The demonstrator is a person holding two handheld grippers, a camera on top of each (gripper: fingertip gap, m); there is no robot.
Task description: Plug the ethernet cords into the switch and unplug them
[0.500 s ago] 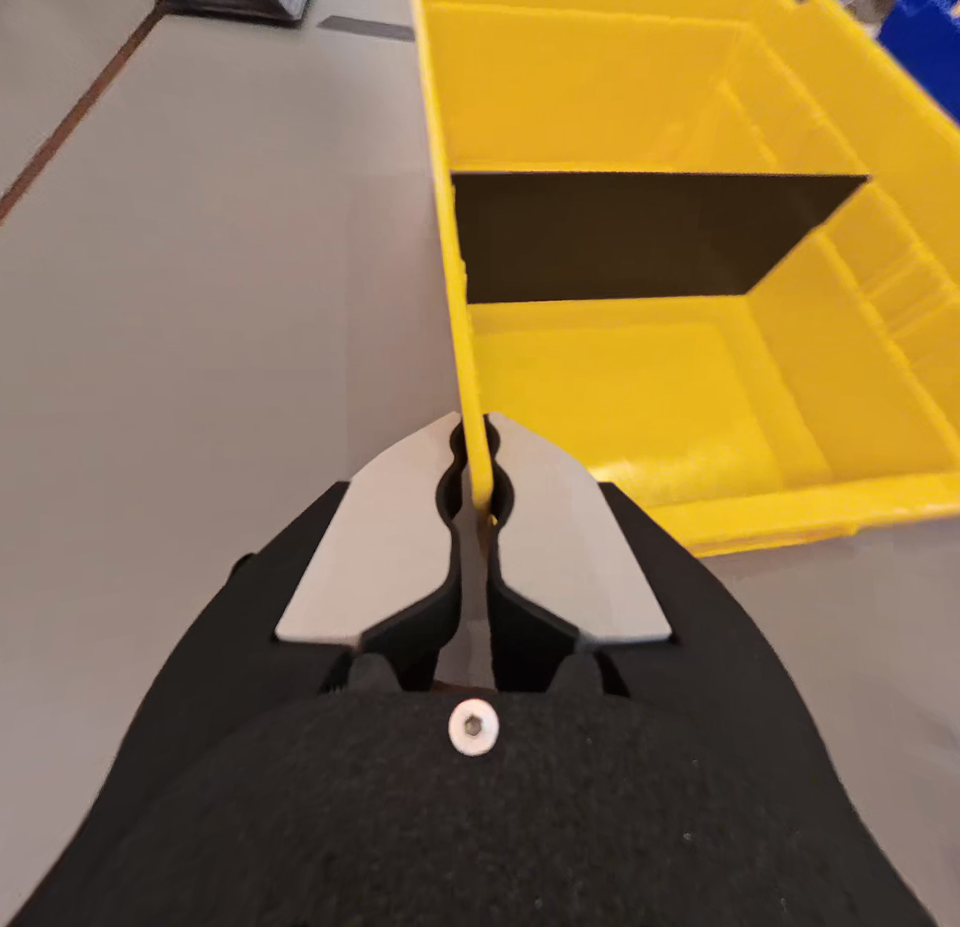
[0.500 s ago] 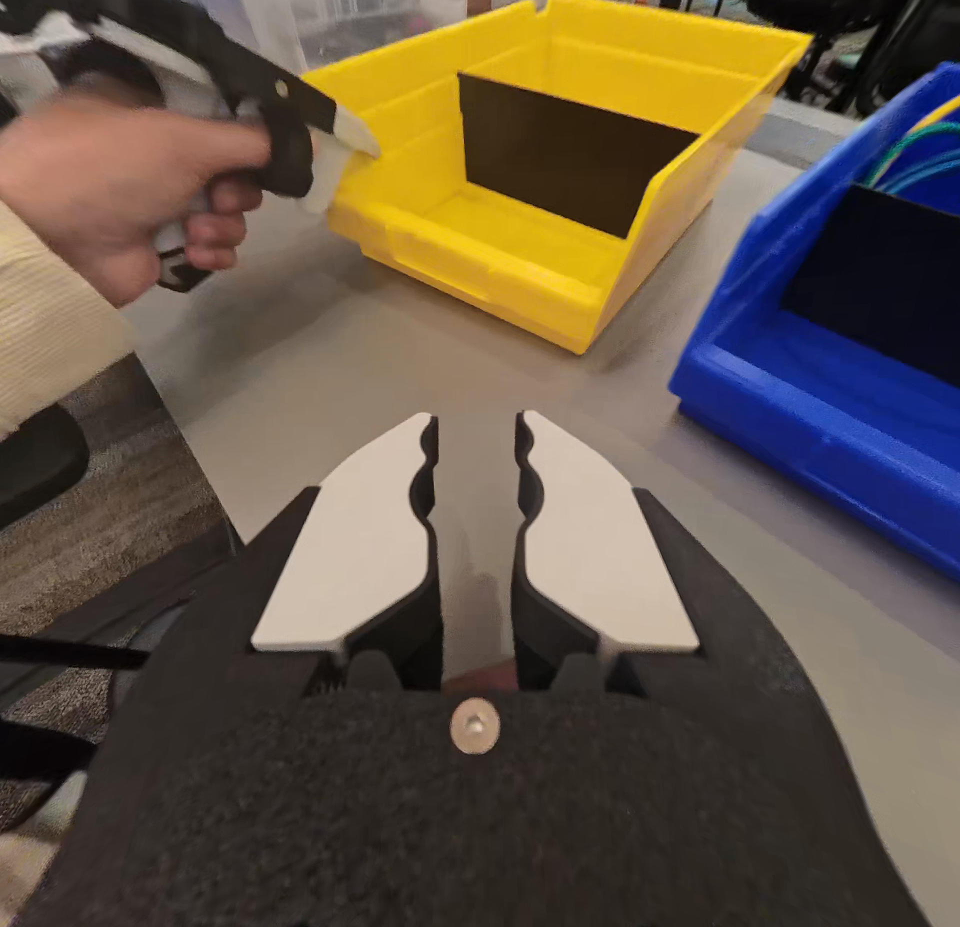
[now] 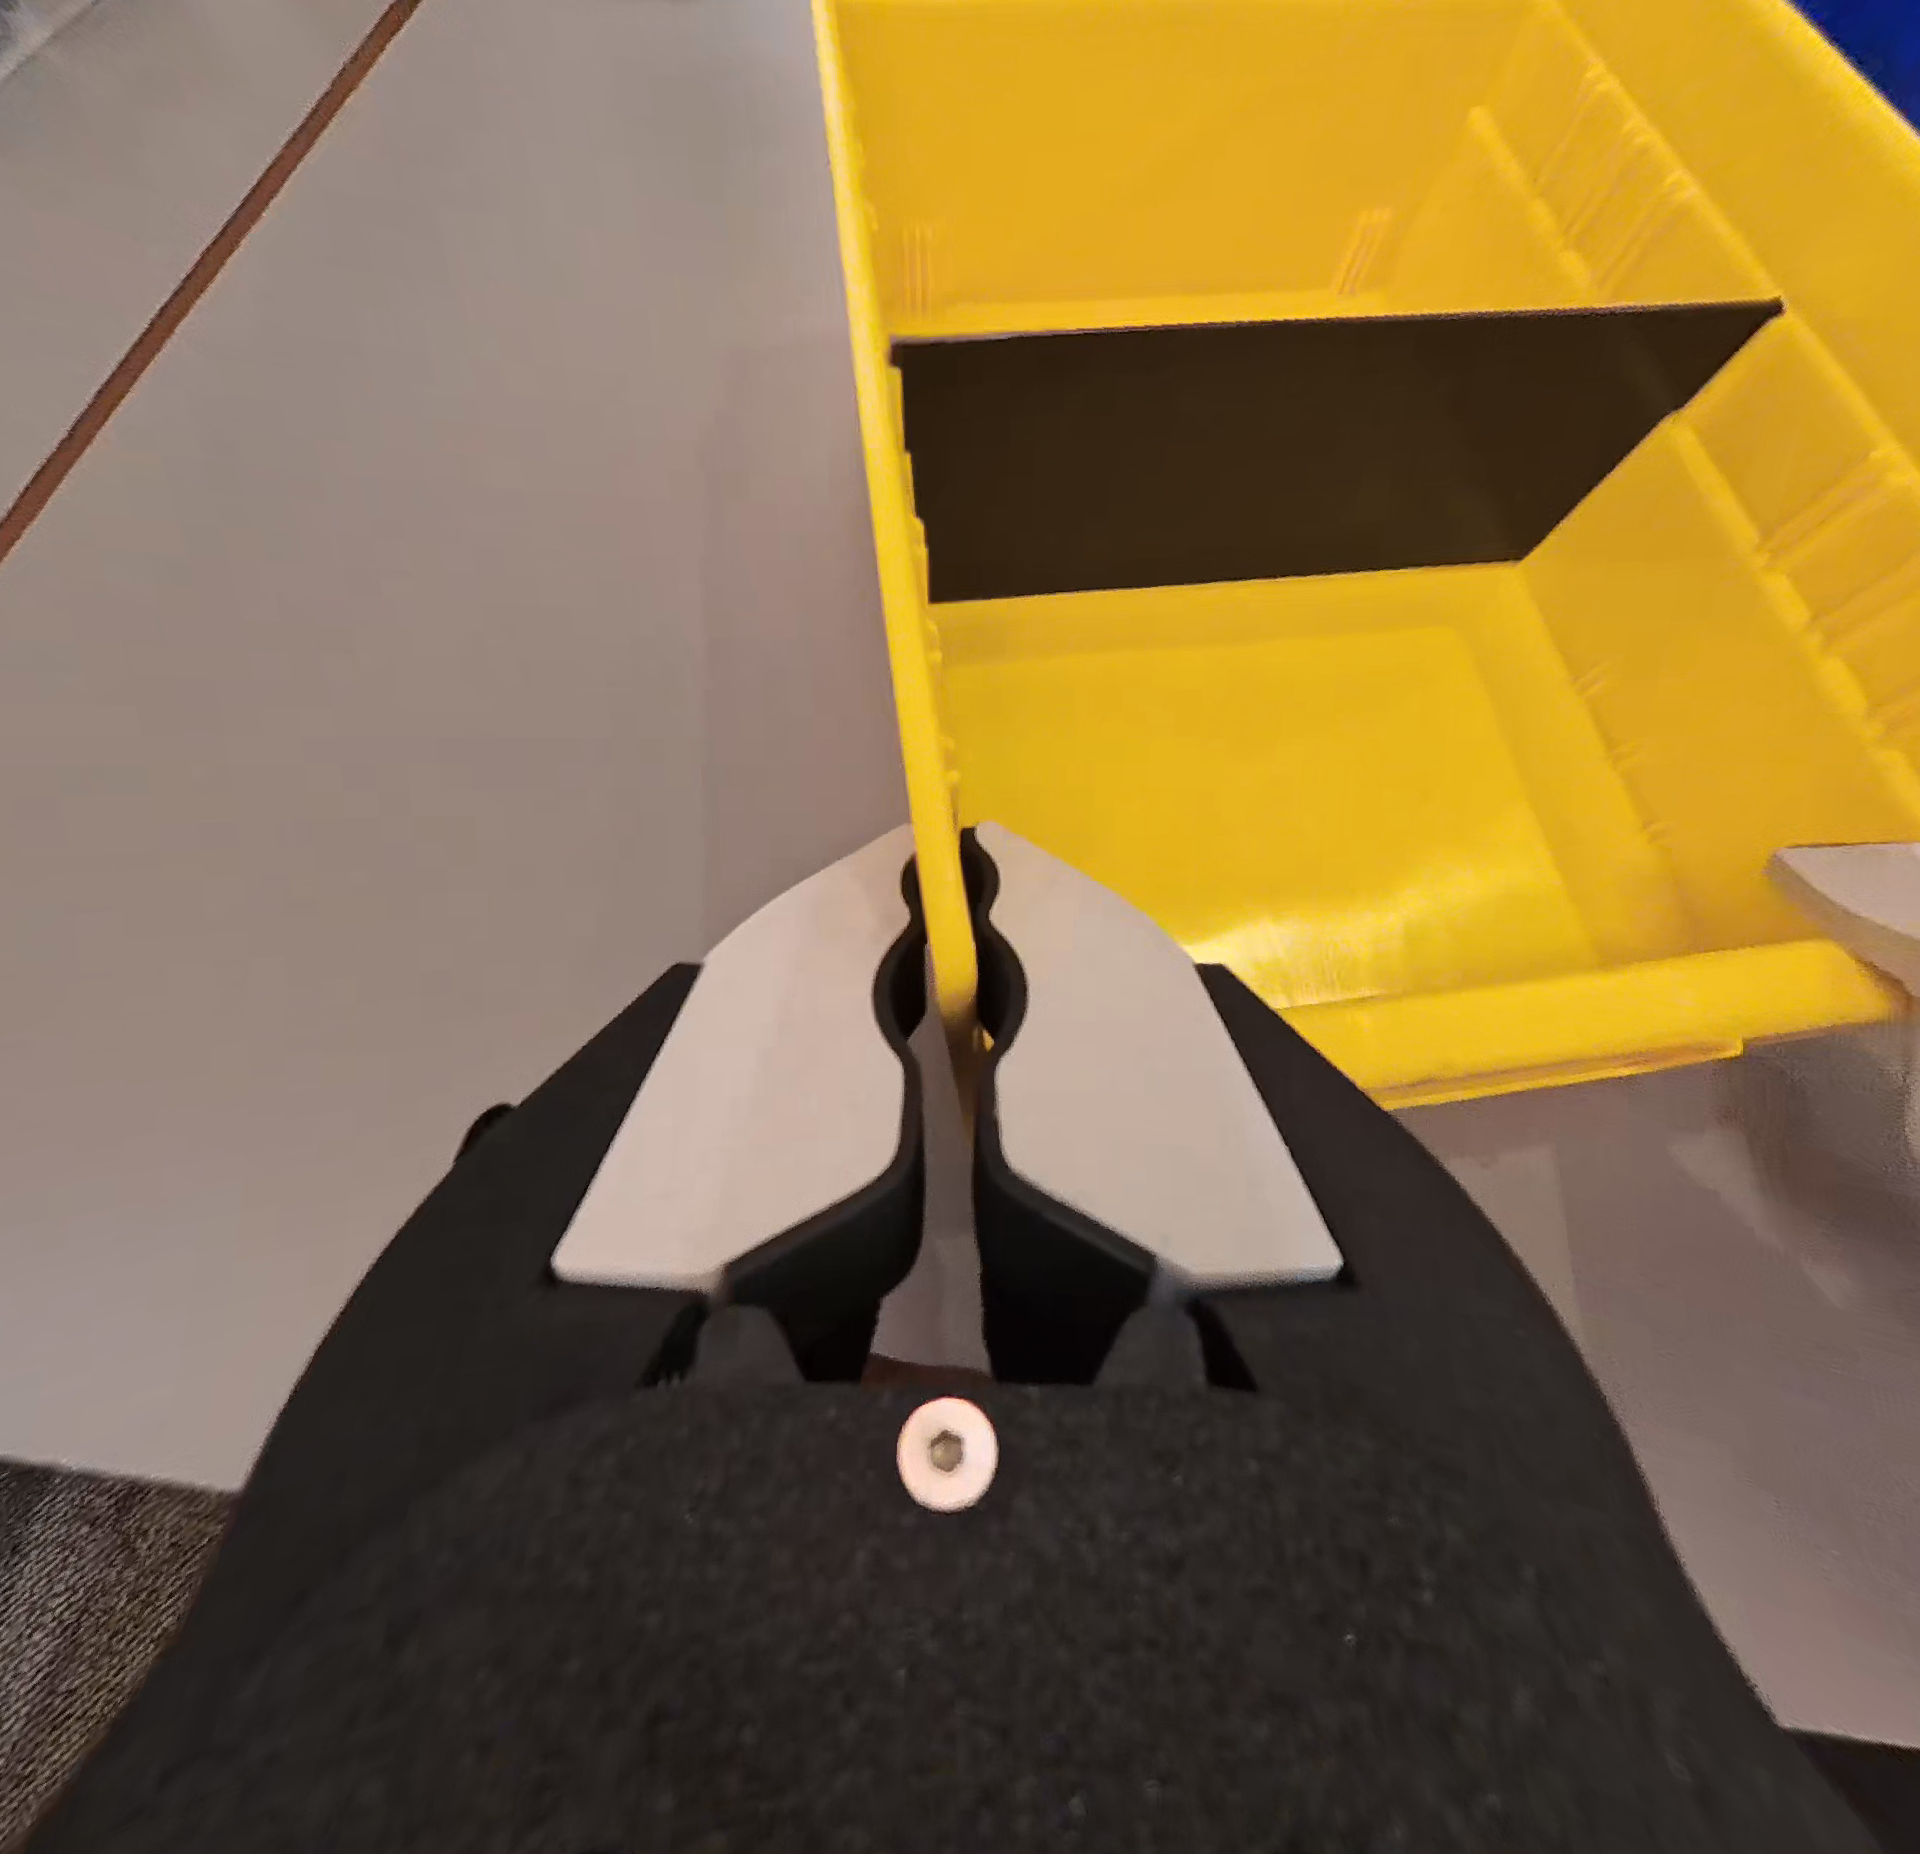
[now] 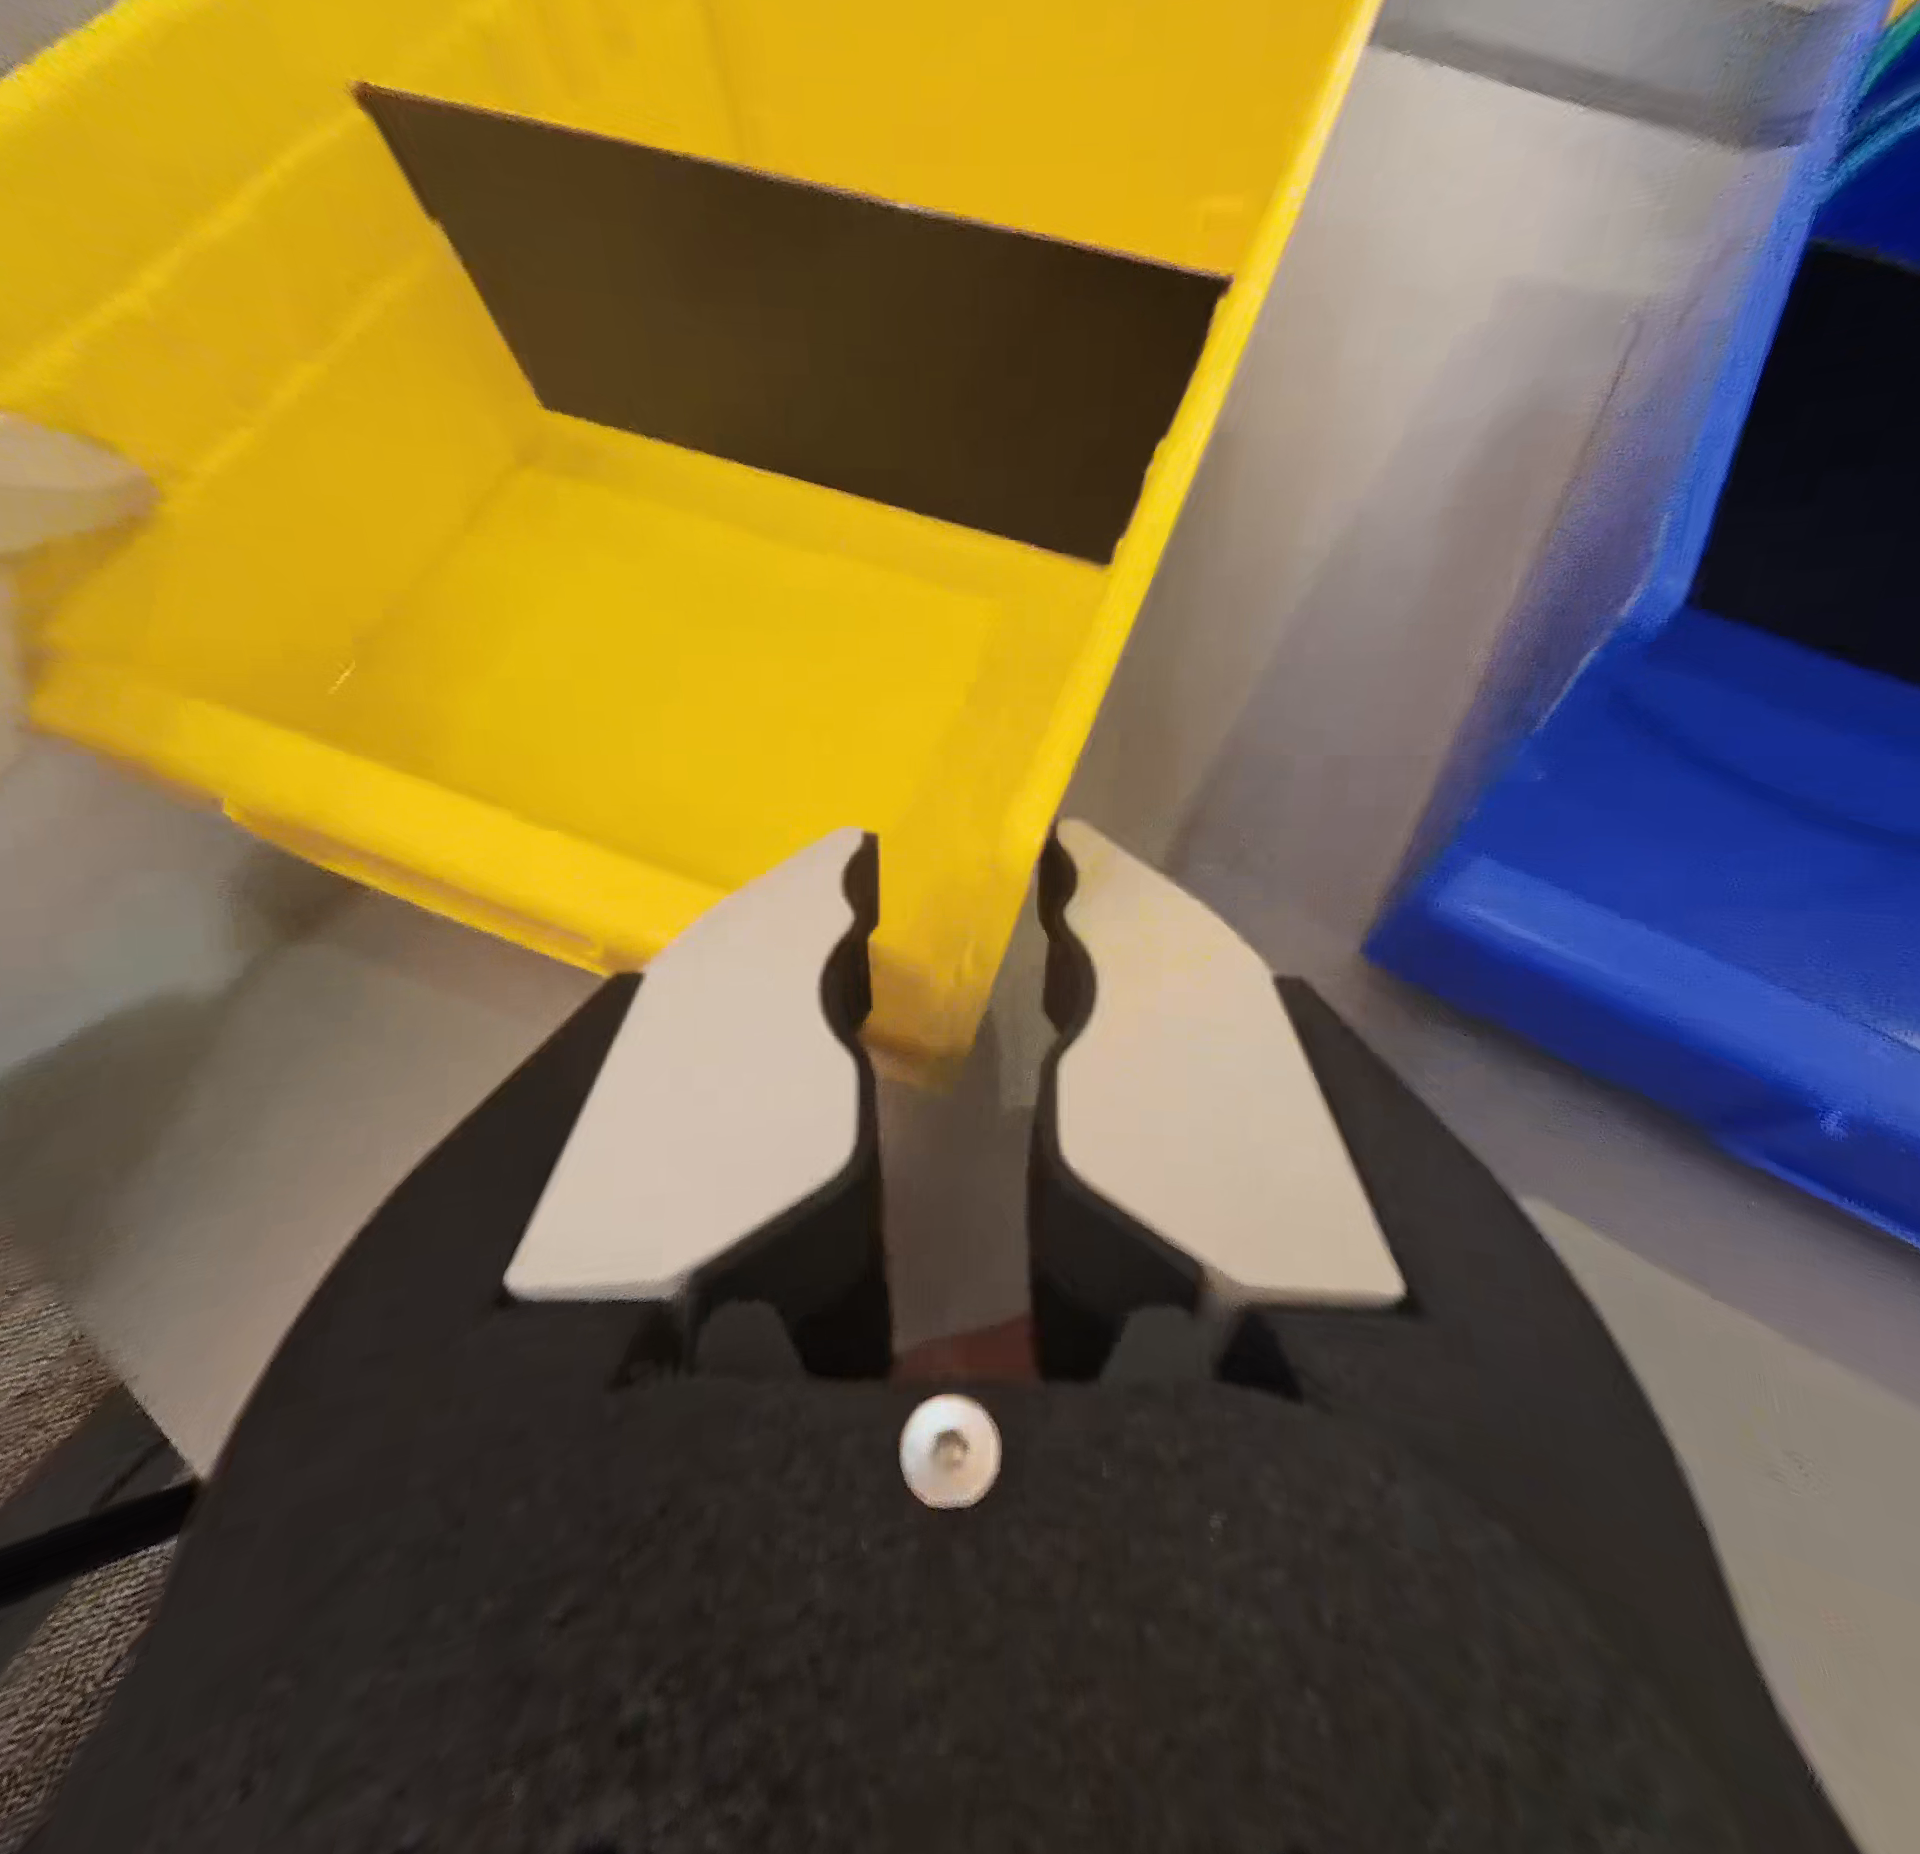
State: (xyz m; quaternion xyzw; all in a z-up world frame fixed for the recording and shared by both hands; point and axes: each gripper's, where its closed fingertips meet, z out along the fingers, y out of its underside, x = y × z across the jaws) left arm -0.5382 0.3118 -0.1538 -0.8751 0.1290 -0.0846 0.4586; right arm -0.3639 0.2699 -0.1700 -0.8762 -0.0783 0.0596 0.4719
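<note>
- My left claw point(image 3: 943, 874) is closed down on the left side wall of the yellow bin point(image 3: 1226, 765), near that wall's front corner; the thin wall runs between the two fingers and touches both inner pads.
- The left claw points along the wall toward the bin's far end, tilted slightly downward over the grey surface point(image 3: 468, 557).
- My right claw point(image 4: 956, 869) is open, with a clear gap between its fingers, and grips nothing.
- The bin's front right corner sits in that gap; I cannot tell whether the fingers touch it. This view is motion-blurred.
- The right claw points down and forward over the bin's front right corner.
- A black divider point(image 3: 1299, 454) stands across the middle of the bin; the visible front compartment holds nothing.
- A blue bin point(image 4: 1683, 869) stands to the right of the yellow bin, apart from it. Coloured cords point(image 4: 1886, 69), blurred, show at its far end.
- No switch appears in either view.
</note>
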